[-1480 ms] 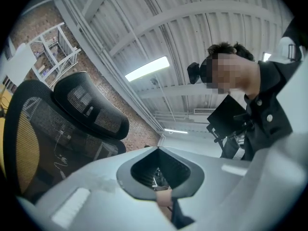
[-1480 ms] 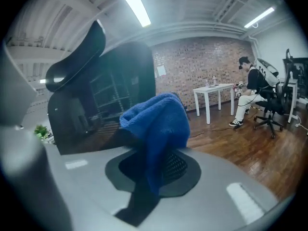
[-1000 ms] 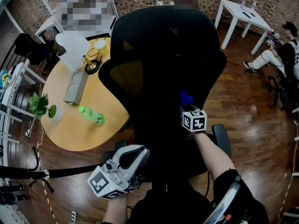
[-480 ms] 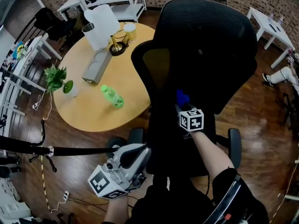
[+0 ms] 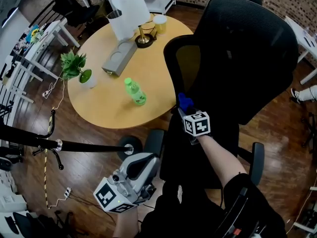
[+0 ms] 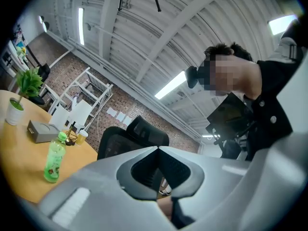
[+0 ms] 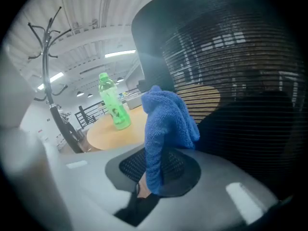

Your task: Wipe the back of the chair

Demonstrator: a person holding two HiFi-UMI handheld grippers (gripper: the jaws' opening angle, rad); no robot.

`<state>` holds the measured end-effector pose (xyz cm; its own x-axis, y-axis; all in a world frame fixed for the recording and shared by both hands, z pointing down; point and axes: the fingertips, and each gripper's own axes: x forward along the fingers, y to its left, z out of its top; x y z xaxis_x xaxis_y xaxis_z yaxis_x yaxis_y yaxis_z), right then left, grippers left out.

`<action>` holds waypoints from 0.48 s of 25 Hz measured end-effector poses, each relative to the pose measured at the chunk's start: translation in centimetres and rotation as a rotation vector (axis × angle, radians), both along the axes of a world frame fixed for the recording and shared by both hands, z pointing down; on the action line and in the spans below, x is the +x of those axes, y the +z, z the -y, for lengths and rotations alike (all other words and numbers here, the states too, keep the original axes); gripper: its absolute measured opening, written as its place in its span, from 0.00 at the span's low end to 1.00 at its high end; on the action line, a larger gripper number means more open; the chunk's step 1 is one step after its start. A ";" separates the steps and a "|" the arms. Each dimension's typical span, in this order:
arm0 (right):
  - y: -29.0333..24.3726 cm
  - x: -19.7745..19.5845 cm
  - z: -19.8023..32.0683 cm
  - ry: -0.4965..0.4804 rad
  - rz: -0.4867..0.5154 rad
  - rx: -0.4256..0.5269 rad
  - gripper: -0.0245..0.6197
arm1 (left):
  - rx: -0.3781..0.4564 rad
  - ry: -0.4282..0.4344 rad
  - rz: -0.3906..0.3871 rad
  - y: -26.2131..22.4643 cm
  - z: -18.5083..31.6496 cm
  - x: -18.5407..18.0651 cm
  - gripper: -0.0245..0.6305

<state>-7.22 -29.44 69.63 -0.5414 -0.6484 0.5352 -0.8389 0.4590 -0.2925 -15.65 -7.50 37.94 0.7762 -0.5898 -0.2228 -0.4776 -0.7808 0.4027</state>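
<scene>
Grey left claw (image 5: 142, 163) and right claw (image 5: 184, 107) bear black-and-white marker cubes (image 5: 196, 124).

We see the chair (image 5: 247, 48) filling the upper right of the head view. It is a black office chair, upright, with the rear face of its tall mesh backrest turned toward us and one armrest pad (image 5: 256, 162) at the lower right. The blue cloth (image 5: 184, 102), a fuzzy bunched rag, sits near the centre of that frame, at the lower left edge of the backrest. In the right gripper view it rises from the middle of the frame, pinched between the jaws of the right gripper (image 7: 156, 172). Its folded top lies just beside the dark mesh (image 7: 231, 57) that fills the right half. We cannot tell whether cloth and mesh touch.
</scene>
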 end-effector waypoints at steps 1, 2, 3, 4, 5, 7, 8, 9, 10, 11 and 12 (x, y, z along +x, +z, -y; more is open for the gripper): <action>0.2 -0.7 -0.1 -0.017 0.000 -0.002 0.12 | -0.001 -0.009 -0.002 0.1 0.0 -0.2 0.03; 0.3 -1.5 -0.2 -0.046 0.004 -0.006 0.12 | -0.002 -0.015 -0.001 0.2 -0.1 -0.4 0.03; 0.4 -2.5 -0.6 -0.094 0.017 -0.011 0.12 | -0.003 -0.020 0.001 0.3 -0.1 -0.5 0.03; 0.3 -3.7 -1.3 -0.162 0.040 -0.020 0.12 | -0.005 -0.025 0.003 0.4 -0.2 -0.6 0.03; 0.0 -5.0 -2.3 -0.243 0.072 -0.030 0.12 | -0.007 -0.031 0.005 0.5 -0.2 -0.6 0.03; -0.6 -7.1 -4.5 -0.399 0.149 -0.049 0.12 | -0.013 -0.042 0.005 0.7 -0.2 -0.6 0.03; -0.8 -7.6 -5.3 -0.445 0.175 -0.054 0.12 | -0.016 -0.045 0.005 0.8 -0.2 -0.5 0.03; -0.8 -7.5 -5.6 -0.454 0.179 -0.052 0.12 | -0.018 -0.045 0.006 0.9 -0.1 -0.3 0.03; -0.5 -6.8 -5.3 -0.429 0.162 -0.047 0.12 | -0.019 -0.043 0.007 1.0 0.0 0.1 0.03; 0.1 -5.6 -4.7 -0.380 0.131 -0.046 0.12 | -0.020 -0.039 0.009 1.0 0.0 0.4 0.03; 0.8 -4.1 -3.9 -0.320 0.096 -0.051 0.12 | -0.020 -0.033 0.010 1.1 0.1 0.8 0.03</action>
<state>-11.30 -25.54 70.45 -0.7628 -0.4108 0.4994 -0.6220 0.6776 -0.3925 -14.83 -7.64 39.03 0.7580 -0.6198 -0.2032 -0.5073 -0.7560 0.4135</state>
